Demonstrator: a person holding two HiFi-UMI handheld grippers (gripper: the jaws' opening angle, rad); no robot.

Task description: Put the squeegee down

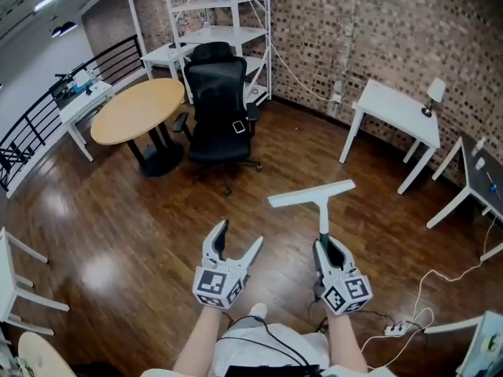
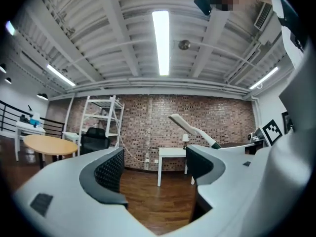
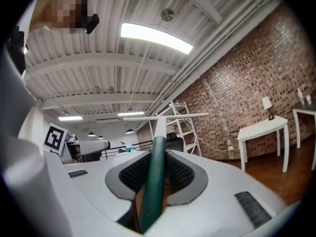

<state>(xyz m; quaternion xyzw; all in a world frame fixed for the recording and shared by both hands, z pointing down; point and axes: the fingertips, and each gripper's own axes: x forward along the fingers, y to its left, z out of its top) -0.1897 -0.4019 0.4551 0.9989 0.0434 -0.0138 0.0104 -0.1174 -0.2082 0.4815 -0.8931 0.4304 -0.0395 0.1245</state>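
The squeegee (image 1: 316, 198) has a white blade and neck and a dark green handle (image 3: 154, 181). My right gripper (image 1: 328, 250) is shut on that handle and holds the tool out level above the wooden floor, blade (image 3: 165, 116) farthest from me. My left gripper (image 1: 238, 243) is beside it on the left, open, with nothing between its fingers. From the left gripper view the squeegee (image 2: 190, 127) shows past the right-hand finger.
A black office chair (image 1: 218, 108) and a round wooden table (image 1: 137, 108) stand ahead to the left, with white shelving (image 1: 224, 22) behind. A white table (image 1: 398, 112) with a small lamp stands by the brick wall at right. Cables and a power strip (image 1: 397, 328) lie on the floor.
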